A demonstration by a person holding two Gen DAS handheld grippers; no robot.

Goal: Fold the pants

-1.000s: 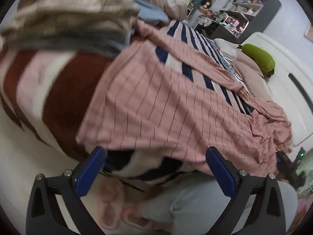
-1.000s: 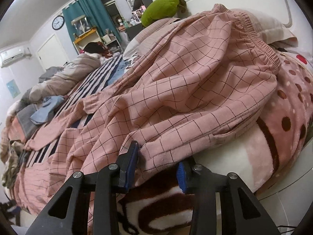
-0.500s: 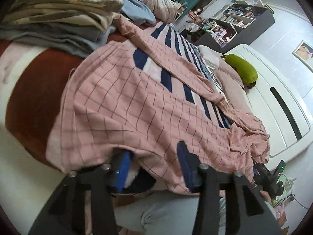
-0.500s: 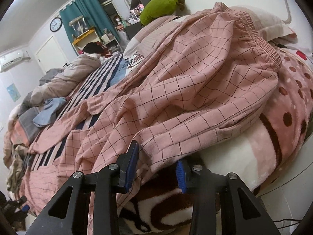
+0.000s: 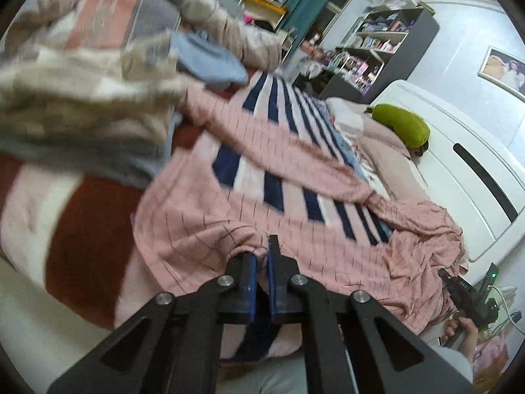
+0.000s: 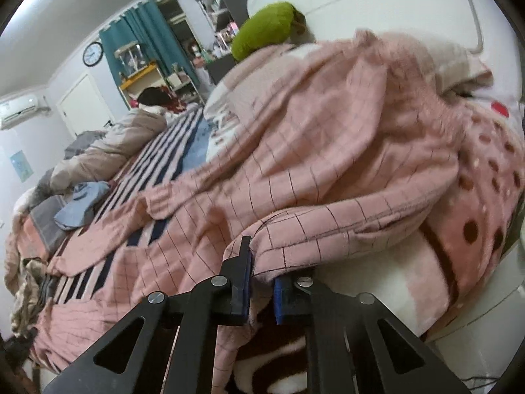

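At the bottom centre of the left wrist view, the left gripper [image 5: 260, 274] has its fingers pressed nearly together on a bunched edge of the pants [image 5: 203, 226], near the leg end. The pink checked pants lie across the bed [image 5: 279, 138], from the lower left of the frame to the right side, over a blue and white striped cover. A pile of other clothes [image 5: 85, 92] sits in the upper left, blurred. A green pillow [image 5: 402, 128] is at the right, beside the white headboard. At the bottom centre of the right wrist view, the right gripper [image 6: 262, 282] pinches a thick fold of the pants [image 6: 328, 170] between its blue pads, probably near the waist, because the elastic band shows at the upper right. The pants fill the middle of this frame and reach down to the lower left. The cloth looks soft, light and limp, so I think it will sag and wrinkle between the two grips. It seems best to hold it at the edges, one grip at the waist and one at the leg end, and to keep it stretched while folding.
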